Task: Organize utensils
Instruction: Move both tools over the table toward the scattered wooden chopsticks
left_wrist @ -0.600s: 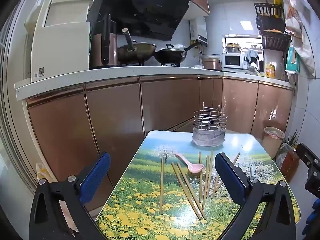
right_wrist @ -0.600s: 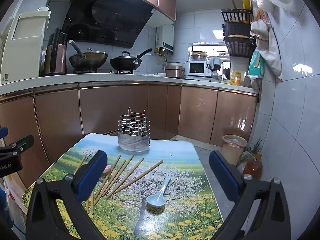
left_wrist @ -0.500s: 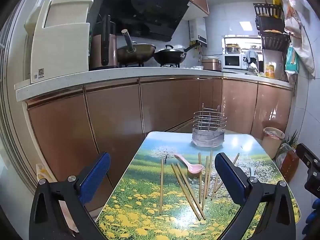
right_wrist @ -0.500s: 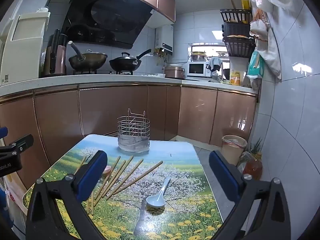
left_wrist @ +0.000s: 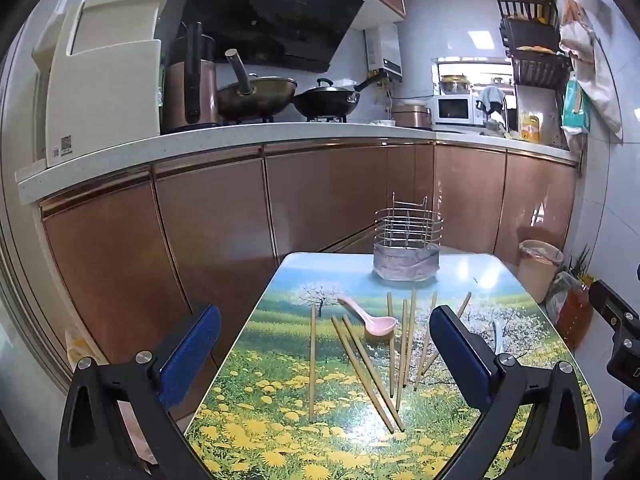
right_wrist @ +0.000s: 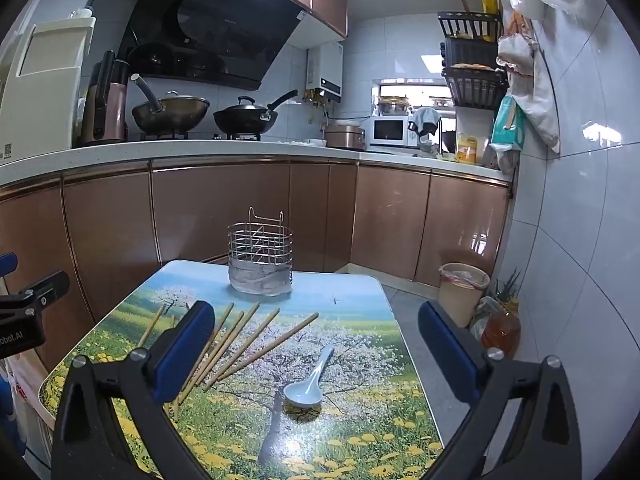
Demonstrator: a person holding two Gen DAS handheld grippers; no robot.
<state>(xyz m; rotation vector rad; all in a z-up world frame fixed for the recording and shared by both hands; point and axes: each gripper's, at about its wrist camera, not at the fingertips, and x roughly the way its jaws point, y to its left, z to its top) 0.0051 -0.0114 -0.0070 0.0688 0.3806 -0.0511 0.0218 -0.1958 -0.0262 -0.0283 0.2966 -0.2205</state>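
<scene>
Several wooden chopsticks (left_wrist: 362,360) lie scattered on a small table (left_wrist: 256,412) printed with a flower meadow. Among them rests a pink spoon (left_wrist: 370,320), and a pale blue spoon (right_wrist: 308,384) lies further right. An empty wire utensil holder (left_wrist: 406,250) with a grey wrapped base stands at the table's far edge. My left gripper (left_wrist: 326,344) hovers open above the near end of the table, holding nothing. My right gripper (right_wrist: 316,344) is open too, above the blue spoon and the chopsticks (right_wrist: 248,340), also holding nothing.
Copper-fronted kitchen cabinets (left_wrist: 216,232) run behind and left of the table, with woks (left_wrist: 256,96) on the stove above. A bin (right_wrist: 462,292) and an amber bottle (right_wrist: 500,330) stand on the floor at the right by the tiled wall.
</scene>
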